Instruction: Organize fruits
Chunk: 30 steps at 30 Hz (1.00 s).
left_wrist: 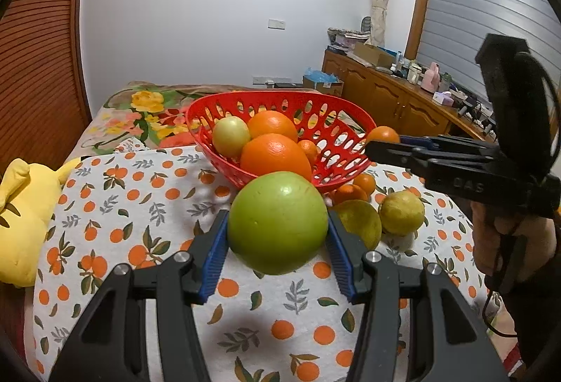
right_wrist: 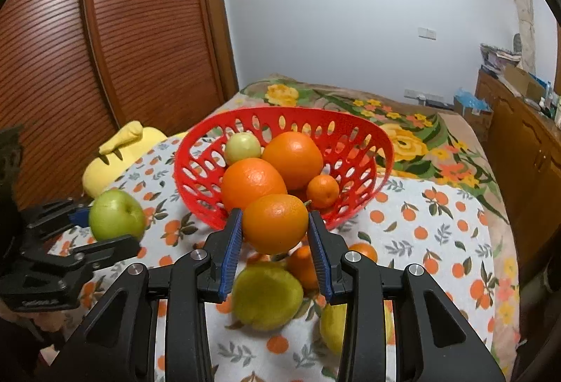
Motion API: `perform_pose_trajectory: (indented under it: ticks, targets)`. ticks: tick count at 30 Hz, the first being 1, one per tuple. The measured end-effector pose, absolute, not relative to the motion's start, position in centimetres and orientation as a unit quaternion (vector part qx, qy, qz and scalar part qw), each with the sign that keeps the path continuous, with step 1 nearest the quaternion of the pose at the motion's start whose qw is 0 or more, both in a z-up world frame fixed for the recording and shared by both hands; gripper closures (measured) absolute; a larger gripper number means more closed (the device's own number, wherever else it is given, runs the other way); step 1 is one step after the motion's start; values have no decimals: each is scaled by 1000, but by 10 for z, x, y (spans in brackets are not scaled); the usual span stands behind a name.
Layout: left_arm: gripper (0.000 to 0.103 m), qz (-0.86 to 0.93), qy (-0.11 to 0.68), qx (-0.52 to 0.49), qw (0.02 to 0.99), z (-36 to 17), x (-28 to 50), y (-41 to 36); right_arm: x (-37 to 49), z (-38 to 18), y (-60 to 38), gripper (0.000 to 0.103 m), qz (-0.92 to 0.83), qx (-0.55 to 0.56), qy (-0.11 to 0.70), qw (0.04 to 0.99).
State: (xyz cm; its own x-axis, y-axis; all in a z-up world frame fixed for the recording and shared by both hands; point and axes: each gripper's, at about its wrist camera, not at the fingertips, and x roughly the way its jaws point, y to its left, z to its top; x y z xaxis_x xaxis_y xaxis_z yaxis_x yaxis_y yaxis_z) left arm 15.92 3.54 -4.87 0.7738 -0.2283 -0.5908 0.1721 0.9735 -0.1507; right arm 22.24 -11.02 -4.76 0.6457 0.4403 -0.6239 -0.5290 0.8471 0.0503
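The left tongs [left_wrist: 278, 243] are clamped on a green apple [left_wrist: 277, 222], with one blue pad [left_wrist: 214, 254] pressed against each side of the fruit. The apple is held clear of the orange-print cloth [left_wrist: 147, 206] and sits just in front of the near rim of the red basket [left_wrist: 336, 143].

The right tongs [right_wrist: 275, 243] are clamped on an orange [right_wrist: 275, 222], also between blue pads [right_wrist: 232, 249]. In the left wrist view this orange [left_wrist: 382, 134] appears at the right rim of the basket, raised above the cloth. In the right wrist view the same orange overlaps the near rim of the red basket [right_wrist: 196, 178].

The basket is perforated and tilted. It holds two large oranges [right_wrist: 253, 184] stacked side by side, a pale yellow-green fruit [right_wrist: 242, 148] toward its far left, and a small mandarin [right_wrist: 322, 191] at the right.

Loose fruit on the cloth beside the basket:
- a yellow-green pear [right_wrist: 267, 296], directly below the held orange;
- a second yellow-green fruit [left_wrist: 401, 212], to the right of the pear;
- small mandarins [left_wrist: 364, 183] close against the base of the basket.

A yellow plush toy [left_wrist: 21, 224] lies at the left edge of the cloth. A floral blanket [right_wrist: 413, 136] covers the surface behind the basket.
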Motion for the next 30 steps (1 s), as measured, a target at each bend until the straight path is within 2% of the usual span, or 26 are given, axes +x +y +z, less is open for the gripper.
perform_pose_trajectory:
  ticks: [30]
  targets:
    - [51, -84, 330, -24, 940, -33, 220, 39, 248, -46, -108, 63, 253, -65, 335, 905]
